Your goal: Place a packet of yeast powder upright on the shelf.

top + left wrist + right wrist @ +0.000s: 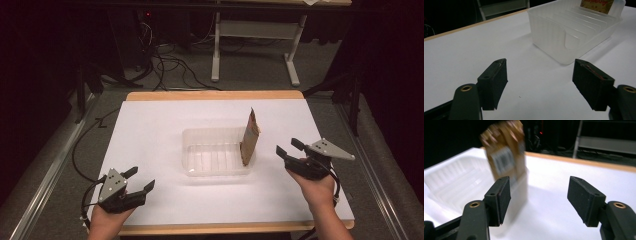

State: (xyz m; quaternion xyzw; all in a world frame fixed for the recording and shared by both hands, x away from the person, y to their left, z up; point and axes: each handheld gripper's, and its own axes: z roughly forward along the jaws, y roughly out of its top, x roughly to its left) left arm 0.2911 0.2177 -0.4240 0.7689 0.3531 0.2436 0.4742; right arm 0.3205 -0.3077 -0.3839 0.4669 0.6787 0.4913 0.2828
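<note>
A brown packet stands on end, leaning against the right wall of a clear plastic tray at the middle of the white table. Just beside it, near the right edge, the right gripper gapes wide, nothing between its jaws (the packet stands free). The left gripper, near the front left corner, is also open and empty.

**Bare table all round, one rack in the middle**

The clear slotted rack sits mid-table, with a brown packet standing upright at its right end, rising above the rim. White surface lies bare on every side; the rack's left slots are free.
</note>
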